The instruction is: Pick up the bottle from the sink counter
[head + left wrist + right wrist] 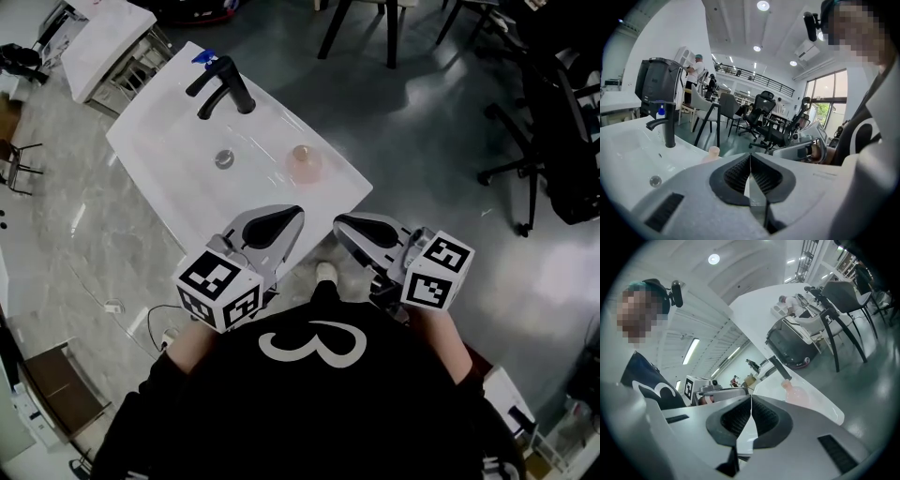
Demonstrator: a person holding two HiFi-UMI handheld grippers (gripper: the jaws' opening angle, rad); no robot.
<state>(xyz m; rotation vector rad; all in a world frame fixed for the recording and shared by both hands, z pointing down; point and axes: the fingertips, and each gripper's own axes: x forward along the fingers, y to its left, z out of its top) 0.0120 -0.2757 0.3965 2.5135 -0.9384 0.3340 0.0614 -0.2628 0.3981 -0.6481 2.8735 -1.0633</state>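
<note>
A small pinkish translucent bottle (305,162) stands upright on the white sink counter (159,150), near its right edge and right of the drain (223,158). It also shows in the left gripper view as the bottle (713,152) and in the right gripper view as the bottle (793,392). My left gripper (292,215) and right gripper (340,224) hover side by side just short of the counter's near edge, both shut and empty. In their own views the left gripper (750,157) and right gripper (751,401) have pads meeting with nothing between them.
A black faucet (225,86) rises at the counter's far side, with a blue-capped item (204,58) behind it. Another white table (108,37) stands at the upper left. Black chairs (553,141) stand on the grey floor to the right.
</note>
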